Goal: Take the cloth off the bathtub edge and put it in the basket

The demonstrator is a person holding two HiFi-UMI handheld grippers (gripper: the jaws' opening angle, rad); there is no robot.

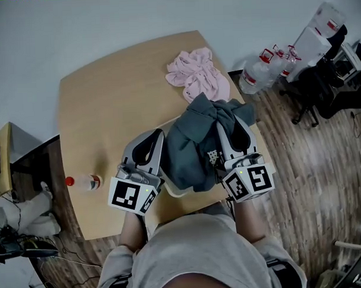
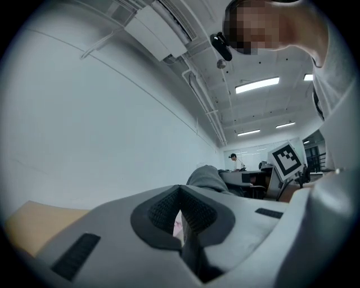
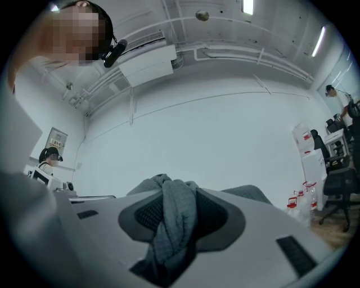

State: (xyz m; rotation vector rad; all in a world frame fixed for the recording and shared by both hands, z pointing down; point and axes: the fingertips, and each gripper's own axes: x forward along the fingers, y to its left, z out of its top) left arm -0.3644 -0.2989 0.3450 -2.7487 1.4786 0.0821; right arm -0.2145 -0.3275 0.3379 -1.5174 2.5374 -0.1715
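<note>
The right tool (image 3: 171,216) is clenched on a twisted fold of the grey cloth (image 3: 173,225), which bulges up between its pads. The left tool (image 2: 180,211) has its jaws brought together on nothing; only a sliver of something pink shows through the slit behind them.

In the head view the grey cloth (image 1: 195,146) hangs in a bunched heap between the two tools at the near edge of the worktop (image 1: 108,107). It is draped over a pale rim (image 1: 172,192) that may be the basket, though most of that is hidden. A pink cloth (image 1: 197,74) lies at the far side, and a bottle (image 1: 84,183) lies near left.

The grey cloth looks soft, limp and light, with a textured weave that should not slip in the pads. It will sag and trail wherever unsupported. A gathered fold near the middle of the bundle is the safest hold, as loose corners could catch the rim.
</note>
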